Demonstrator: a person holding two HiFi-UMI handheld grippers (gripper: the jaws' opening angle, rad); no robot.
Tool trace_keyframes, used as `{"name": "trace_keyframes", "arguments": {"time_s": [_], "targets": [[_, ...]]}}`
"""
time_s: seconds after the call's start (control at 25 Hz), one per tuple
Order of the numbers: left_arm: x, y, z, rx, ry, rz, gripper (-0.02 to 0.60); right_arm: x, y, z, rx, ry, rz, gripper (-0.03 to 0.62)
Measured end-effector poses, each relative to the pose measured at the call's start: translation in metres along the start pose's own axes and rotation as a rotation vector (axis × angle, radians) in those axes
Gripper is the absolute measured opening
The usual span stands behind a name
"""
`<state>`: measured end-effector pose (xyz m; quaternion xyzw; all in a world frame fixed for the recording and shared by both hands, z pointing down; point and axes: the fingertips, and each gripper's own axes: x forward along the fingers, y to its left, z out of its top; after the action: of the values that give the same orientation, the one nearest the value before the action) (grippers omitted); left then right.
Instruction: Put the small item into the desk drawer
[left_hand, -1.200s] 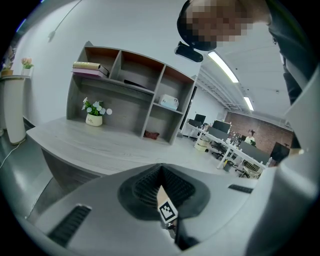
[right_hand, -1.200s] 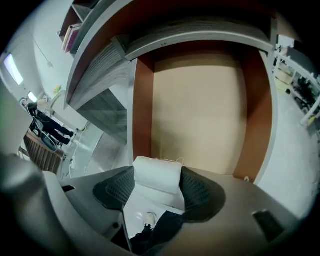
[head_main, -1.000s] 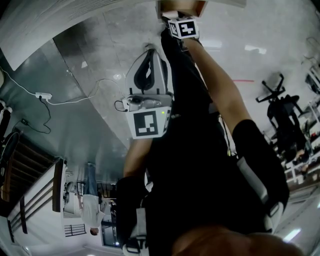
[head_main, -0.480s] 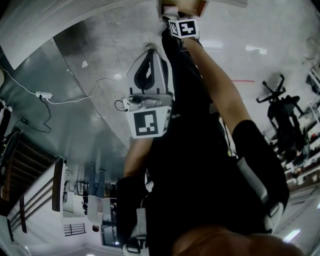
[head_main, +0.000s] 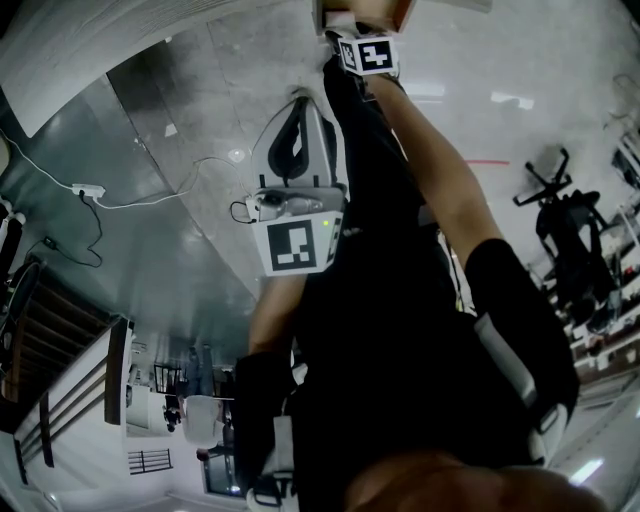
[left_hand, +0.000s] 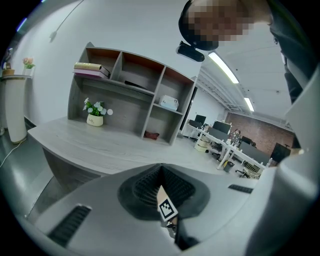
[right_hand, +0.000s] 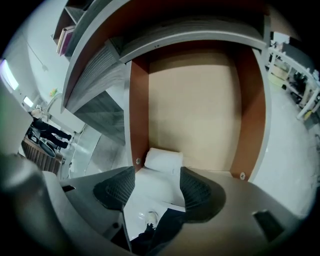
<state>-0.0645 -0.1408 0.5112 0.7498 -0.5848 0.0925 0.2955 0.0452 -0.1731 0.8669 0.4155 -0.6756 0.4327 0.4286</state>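
In the right gripper view an open drawer (right_hand: 140, 125) with brown side walls and a tan floor fills the picture. A small white item (right_hand: 163, 161) lies on the drawer floor at its near end. My right gripper (right_hand: 157, 172) is open, its two dark pads (right_hand: 116, 188) apart, with the item just past their tips. In the head view the right gripper (head_main: 348, 22) reaches up into the drawer (head_main: 400, 12), its tips hidden. My left gripper (head_main: 298, 100) hangs lower, away from the drawer. The left gripper (left_hand: 161, 174) is shut on nothing.
The left gripper view looks across a grey desk (left_hand: 100, 145) that carries a shelf unit (left_hand: 135, 95), a small flower pot (left_hand: 93, 114) and books (left_hand: 90, 69). A cable and power strip (head_main: 85, 190) lie on the floor. An exercise bike (head_main: 560, 210) stands at the right.
Neither gripper has moved. Only a person far off at the lower left of the head view has shifted.
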Motion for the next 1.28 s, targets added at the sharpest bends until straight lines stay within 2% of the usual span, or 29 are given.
{"name": "trace_keyframes", "arguments": {"time_s": [0.28,0.56,0.84,1.08,1.28], "targets": [[-0.012,-0.006,0.010,0.015,-0.021,-0.010,-0.008,-0.020,0.005,0.008,0.038,-0.029,0.017,0.265],[-0.031,-0.011,0.032,0.035,-0.068,-0.026,-0.008,-0.051,0.011,0.015,0.114,-0.077,0.022,0.145],[-0.063,-0.018,0.043,0.047,-0.099,-0.038,-0.008,-0.094,0.023,0.011,0.098,-0.115,0.005,0.053],[-0.097,-0.024,0.057,0.060,-0.148,-0.037,-0.008,-0.135,0.041,0.006,0.071,-0.137,-0.004,0.008],[-0.129,-0.021,0.061,0.074,-0.175,-0.047,-0.008,-0.173,0.063,0.004,0.067,-0.206,-0.019,0.000]]}}
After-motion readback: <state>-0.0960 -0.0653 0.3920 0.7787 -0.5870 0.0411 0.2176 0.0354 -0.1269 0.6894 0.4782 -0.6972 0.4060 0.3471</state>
